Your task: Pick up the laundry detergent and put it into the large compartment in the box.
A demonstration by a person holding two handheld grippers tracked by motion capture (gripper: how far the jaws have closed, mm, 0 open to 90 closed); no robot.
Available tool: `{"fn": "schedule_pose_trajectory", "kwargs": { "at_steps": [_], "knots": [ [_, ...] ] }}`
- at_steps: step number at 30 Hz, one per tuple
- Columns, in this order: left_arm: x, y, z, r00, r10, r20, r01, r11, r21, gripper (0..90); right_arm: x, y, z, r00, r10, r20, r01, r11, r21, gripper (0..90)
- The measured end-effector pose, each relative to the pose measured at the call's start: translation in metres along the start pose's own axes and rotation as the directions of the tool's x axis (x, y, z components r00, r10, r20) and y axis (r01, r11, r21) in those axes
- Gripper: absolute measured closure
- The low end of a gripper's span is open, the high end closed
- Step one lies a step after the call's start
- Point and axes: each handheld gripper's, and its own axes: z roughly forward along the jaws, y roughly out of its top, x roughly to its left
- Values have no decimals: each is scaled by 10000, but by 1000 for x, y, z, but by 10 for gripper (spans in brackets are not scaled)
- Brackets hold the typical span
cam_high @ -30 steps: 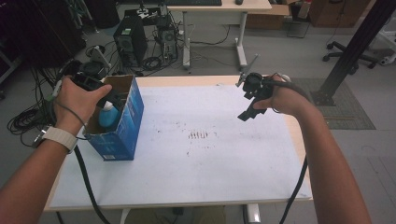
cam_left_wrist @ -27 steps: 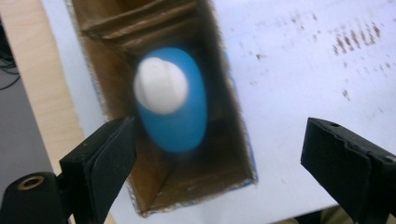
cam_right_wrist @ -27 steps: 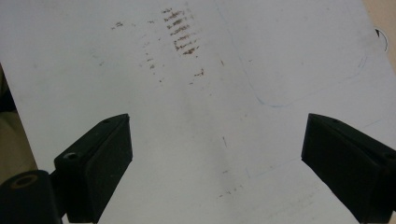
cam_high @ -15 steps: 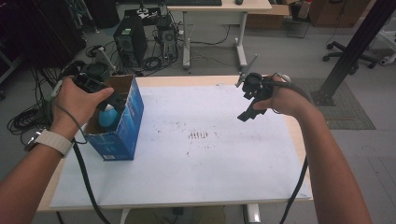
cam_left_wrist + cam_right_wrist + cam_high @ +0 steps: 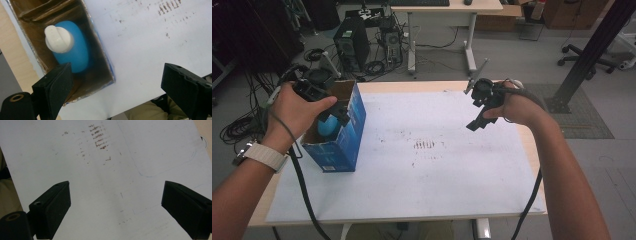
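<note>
An open blue cardboard box (image 5: pixel 339 145) stands at the left of the white table sheet (image 5: pixel 427 175). Inside it is a blue bottle (image 5: pixel 73 53) with a white cap (image 5: pixel 58 38), also visible from the high view as the blue bottle (image 5: pixel 328 128). My left gripper (image 5: pixel 332 107) hovers over the box mouth, open, its jaws wide apart with nothing between them; in the left gripper view one jaw is above the box's near corner. My right gripper (image 5: pixel 479 112) hangs open above the right side of the sheet, nothing in it.
Brown smudge marks (image 5: pixel 426 145) dot the sheet's middle. The wooden table edge (image 5: pixel 532 150) shows at the right. Beyond the table are a desk (image 5: pixel 444 7), computer towers (image 5: pixel 349 42), cables on the floor and an office chair (image 5: pixel 612 50).
The left hand and its gripper have shifted slightly over the box. The right gripper holds about the same place.
</note>
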Motion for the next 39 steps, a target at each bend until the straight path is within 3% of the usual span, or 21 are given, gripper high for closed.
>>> {"fn": "schedule_pose_trajectory", "kwargs": {
  "at_steps": [11,24,39],
  "knots": [
    [-20,0,-4,9957,865,342,-860,9962,-148,108,0,1,1,10000,-2,-19,2,10000,39,87],
    [-46,2,-10,9805,1889,550,-1875,9818,-288,107,-3,1,3,10000,25,-49,-25,10000,45,87],
    [-72,-6,-10,9462,3095,949,-3074,9509,-364,106,0,0,1,10000,25,-37,-25,10000,-3,87]
  ]
}}
